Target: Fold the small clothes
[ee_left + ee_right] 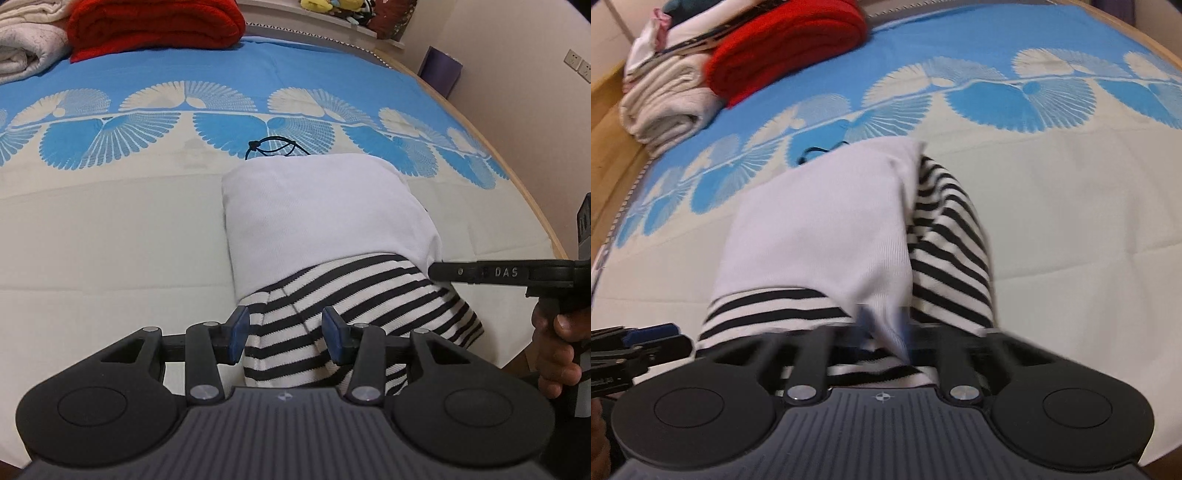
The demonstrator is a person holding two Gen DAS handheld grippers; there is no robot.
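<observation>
Right at my left tongs point(284, 338), which stand open astride the near striped end, one striped garment point(354, 314) lies on the bed point(110, 258) with its long axis running straight away from me. My right tongs point(886, 332) seem to pinch its white fold point(820, 229) at the near right edge, though blur keeps me from telling for sure; both sit about equally close. Farther off I count one black cord point(273, 147), one red blanket point(155, 26) and one cream blanket point(26, 44).
</observation>
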